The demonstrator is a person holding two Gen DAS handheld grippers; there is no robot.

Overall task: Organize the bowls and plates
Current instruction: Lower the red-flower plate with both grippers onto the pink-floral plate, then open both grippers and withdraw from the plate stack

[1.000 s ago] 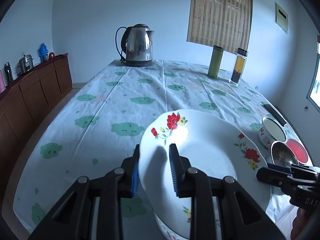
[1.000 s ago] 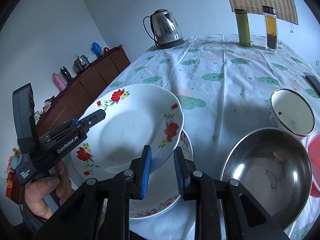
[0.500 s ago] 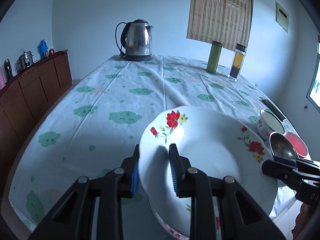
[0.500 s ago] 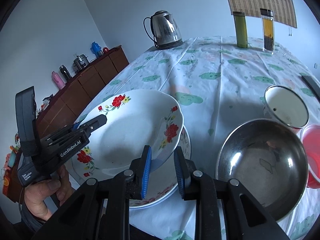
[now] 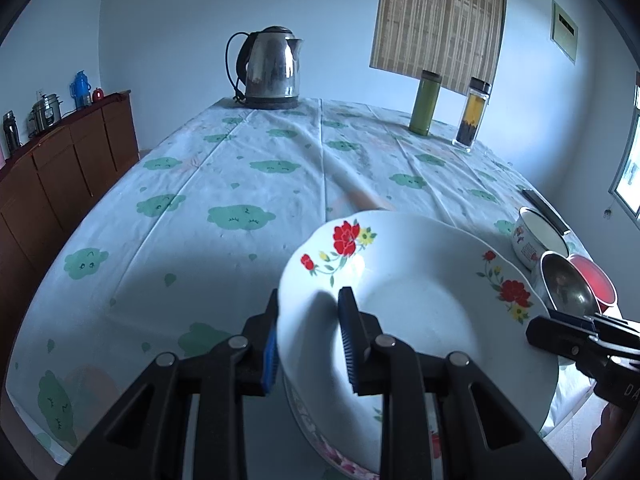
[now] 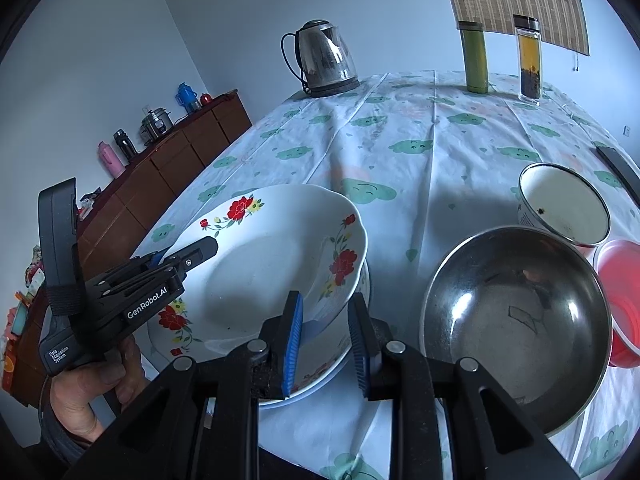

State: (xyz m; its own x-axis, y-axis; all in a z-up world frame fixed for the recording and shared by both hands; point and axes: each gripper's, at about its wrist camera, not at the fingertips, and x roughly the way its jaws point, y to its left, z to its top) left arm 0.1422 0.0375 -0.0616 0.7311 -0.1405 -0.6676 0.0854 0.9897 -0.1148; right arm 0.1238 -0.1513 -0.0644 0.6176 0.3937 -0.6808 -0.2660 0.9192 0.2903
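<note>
A white deep plate with red flowers hangs tilted just above a second floral plate that lies on the tablecloth. My left gripper is shut on its left rim. My right gripper is shut on the opposite rim, which passes between its blue pads. A steel bowl sits just right of the plates. Behind the steel bowl stands a white enamel bowl, and beside it a red bowl.
A steel kettle, a green flask and a glass jar stand at the table's far end. A dark flat bar lies by the right edge. A wooden sideboard runs along the left wall. A hand holds the left gripper.
Both grippers keep their hold on the flowered plate; nothing has clearly moved.
</note>
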